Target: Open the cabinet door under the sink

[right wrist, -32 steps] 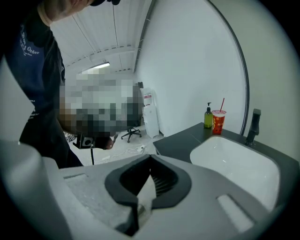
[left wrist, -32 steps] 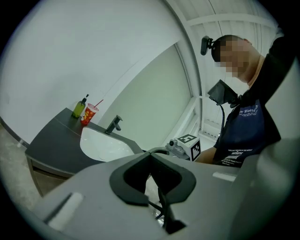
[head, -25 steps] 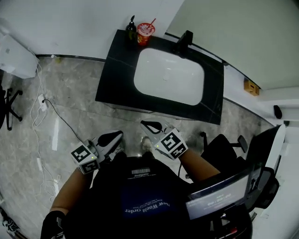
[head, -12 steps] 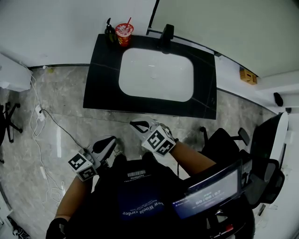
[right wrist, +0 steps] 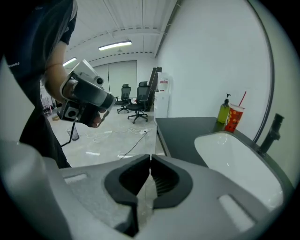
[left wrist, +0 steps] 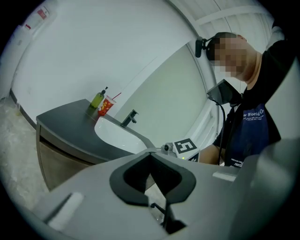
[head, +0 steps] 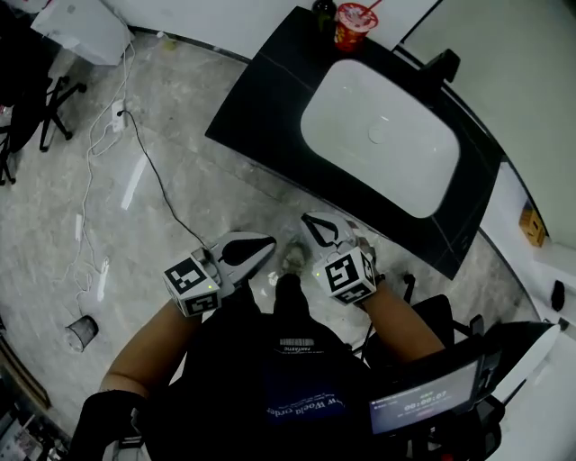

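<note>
Left gripper: jaws pressed together, nothing between them. Right gripper: same, tips meeting, empty. They sit side by side, well apart from the vanity. Black counter and white sink lie ahead of both. Cabinet front, a brownish panel under the counter, is ahead-left of the left gripper. It looks closed, but the door seams are too dim to make out. Red cup and bottle stand at the counter's far edge.
</note>
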`<state>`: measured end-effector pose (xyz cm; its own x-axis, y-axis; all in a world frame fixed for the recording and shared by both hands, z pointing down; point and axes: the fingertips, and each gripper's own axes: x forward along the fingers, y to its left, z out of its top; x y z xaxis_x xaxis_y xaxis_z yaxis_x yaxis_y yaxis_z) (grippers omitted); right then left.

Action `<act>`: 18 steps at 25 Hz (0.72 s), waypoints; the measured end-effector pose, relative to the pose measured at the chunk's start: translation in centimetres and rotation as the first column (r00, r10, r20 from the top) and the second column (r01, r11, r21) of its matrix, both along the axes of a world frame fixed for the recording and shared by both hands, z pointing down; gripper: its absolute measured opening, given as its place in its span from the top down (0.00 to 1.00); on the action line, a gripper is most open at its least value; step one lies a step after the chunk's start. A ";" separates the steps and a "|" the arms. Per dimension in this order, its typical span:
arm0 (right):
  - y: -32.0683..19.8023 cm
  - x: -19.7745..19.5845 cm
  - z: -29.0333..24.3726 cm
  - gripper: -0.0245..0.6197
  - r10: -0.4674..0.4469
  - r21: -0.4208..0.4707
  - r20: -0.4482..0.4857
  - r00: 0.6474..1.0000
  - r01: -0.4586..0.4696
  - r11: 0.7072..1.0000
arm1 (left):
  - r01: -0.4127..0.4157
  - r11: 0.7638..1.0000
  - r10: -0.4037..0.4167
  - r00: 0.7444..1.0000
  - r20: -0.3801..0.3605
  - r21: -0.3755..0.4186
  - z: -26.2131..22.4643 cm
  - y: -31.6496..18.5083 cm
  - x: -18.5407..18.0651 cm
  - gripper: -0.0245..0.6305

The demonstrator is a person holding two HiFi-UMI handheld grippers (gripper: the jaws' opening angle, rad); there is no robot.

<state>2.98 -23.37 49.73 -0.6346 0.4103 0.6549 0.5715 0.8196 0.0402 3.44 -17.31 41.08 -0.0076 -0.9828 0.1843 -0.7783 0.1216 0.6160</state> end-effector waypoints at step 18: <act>4.0 -5.6 15.2 0.53 -0.066 0.562 0.184 0.981 -0.050 0.826 | 0.074 0.996 -0.074 0.997 -0.003 0.044 11.1 9.4 -1.8 0.96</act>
